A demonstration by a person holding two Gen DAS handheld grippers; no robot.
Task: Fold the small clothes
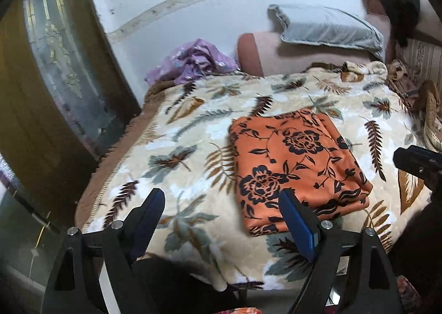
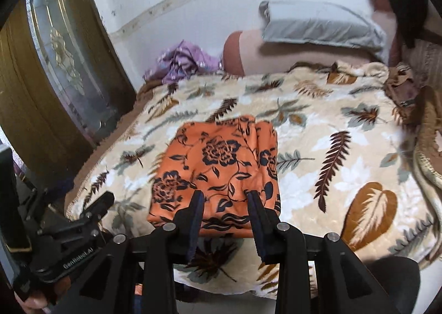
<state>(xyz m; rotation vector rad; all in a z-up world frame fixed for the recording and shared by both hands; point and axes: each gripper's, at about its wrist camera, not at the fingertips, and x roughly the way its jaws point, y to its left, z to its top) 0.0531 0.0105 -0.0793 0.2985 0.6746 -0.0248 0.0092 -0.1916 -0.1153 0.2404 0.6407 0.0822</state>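
Left wrist view: the left gripper (image 1: 221, 198) is hovering over the near edge of the leaf-patterned blanket (image 1: 193, 131), jaws spread wide and holding nothing. The folded orange cloth (image 1: 295, 167) is lying flat on the blanket, just beyond the right finger. A grey pillow (image 1: 326, 28) is resting at the far end.

Right wrist view: the right gripper (image 2: 225, 200) is hanging over the cloth's (image 2: 218, 167) near edge, jaws partly open, gripping nothing. The left gripper (image 2: 91, 209) is showing at lower left.
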